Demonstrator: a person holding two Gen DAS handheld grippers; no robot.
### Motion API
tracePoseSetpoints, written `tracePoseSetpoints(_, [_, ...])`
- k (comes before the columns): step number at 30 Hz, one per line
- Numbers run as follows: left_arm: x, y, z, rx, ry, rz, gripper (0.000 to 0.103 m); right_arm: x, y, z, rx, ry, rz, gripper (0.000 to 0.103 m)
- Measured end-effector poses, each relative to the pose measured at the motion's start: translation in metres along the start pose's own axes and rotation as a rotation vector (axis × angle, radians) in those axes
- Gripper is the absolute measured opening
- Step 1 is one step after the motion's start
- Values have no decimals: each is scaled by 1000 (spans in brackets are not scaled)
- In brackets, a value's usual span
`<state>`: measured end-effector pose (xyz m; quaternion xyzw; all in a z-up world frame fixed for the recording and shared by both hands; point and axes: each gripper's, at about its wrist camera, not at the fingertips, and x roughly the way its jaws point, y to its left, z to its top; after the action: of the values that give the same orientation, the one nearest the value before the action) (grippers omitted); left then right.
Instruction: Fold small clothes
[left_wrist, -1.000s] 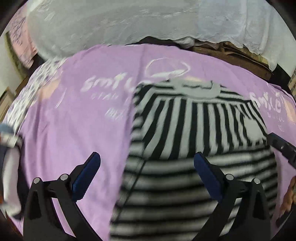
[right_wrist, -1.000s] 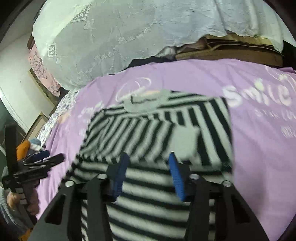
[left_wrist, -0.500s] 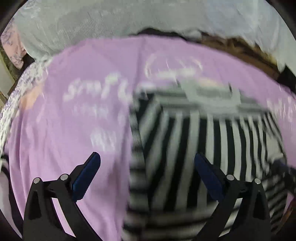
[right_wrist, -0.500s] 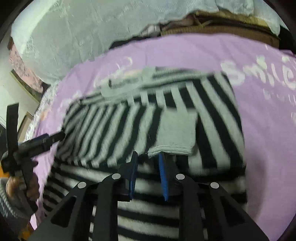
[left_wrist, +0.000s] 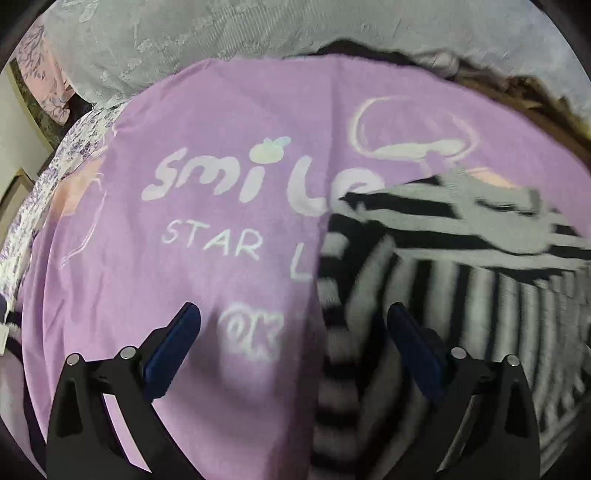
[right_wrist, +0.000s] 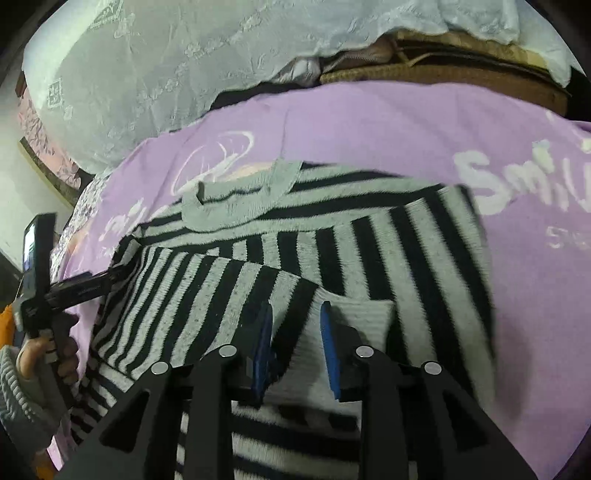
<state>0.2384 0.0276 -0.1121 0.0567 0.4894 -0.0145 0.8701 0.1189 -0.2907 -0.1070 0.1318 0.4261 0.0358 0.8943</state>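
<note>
A black-and-grey striped sweater (right_wrist: 332, 243) lies folded on a purple blanket (right_wrist: 388, 122); it also shows at the right of the left wrist view (left_wrist: 461, 280). My right gripper (right_wrist: 295, 332) is closed to a narrow gap over the sweater's grey cuff (right_wrist: 365, 317), with a fold of fabric between its blue pads. My left gripper (left_wrist: 291, 325) is wide open above the blanket (left_wrist: 184, 258) at the sweater's left edge, holding nothing. The left gripper also appears at the left of the right wrist view (right_wrist: 85, 284), at the sweater's left side.
White lace bedding (right_wrist: 184, 55) is piled behind the blanket. A brown woven mat (right_wrist: 443, 74) lies at the back right. A floral sheet (left_wrist: 48, 173) edges the blanket on the left.
My right gripper narrowed from open to nearly shut over the grey cuff. My left gripper moved left and forward, toward the sweater's left edge, staying open.
</note>
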Motion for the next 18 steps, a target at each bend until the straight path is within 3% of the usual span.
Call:
tracePoseSetpoints(3, [-11, 2, -24, 14, 32, -57, 99, -7, -6, -18, -4, 21, -27, 45])
tracePoseSetpoints(5, [1, -5, -51, 83, 78, -22, 99, -1, -12, -32, -2, 42, -44, 45])
tracePoseSetpoints(6, [-3, -5, -59, 82, 35, -10, 99, -3, -11, -36, -14, 28, -55, 46])
tracePoseSetpoints(8, [-11, -8, -61, 82, 64, 9, 99, -10, -4, -34, -19, 51, -98, 48])
tracePoseSetpoints(10, [-27, -4, -56, 74, 82, -15, 99, -29, -1, -34, 4, 22, -74, 49])
tracePoseSetpoints(13, [-65, 9, -62, 69, 16, -48, 99, -68, -4, -43, -15, -30, -81, 57])
tracePoseSetpoints(18, [-93, 32, -118, 53, 88, -79, 99, -104, -33, -84, 69, -8, -90, 58])
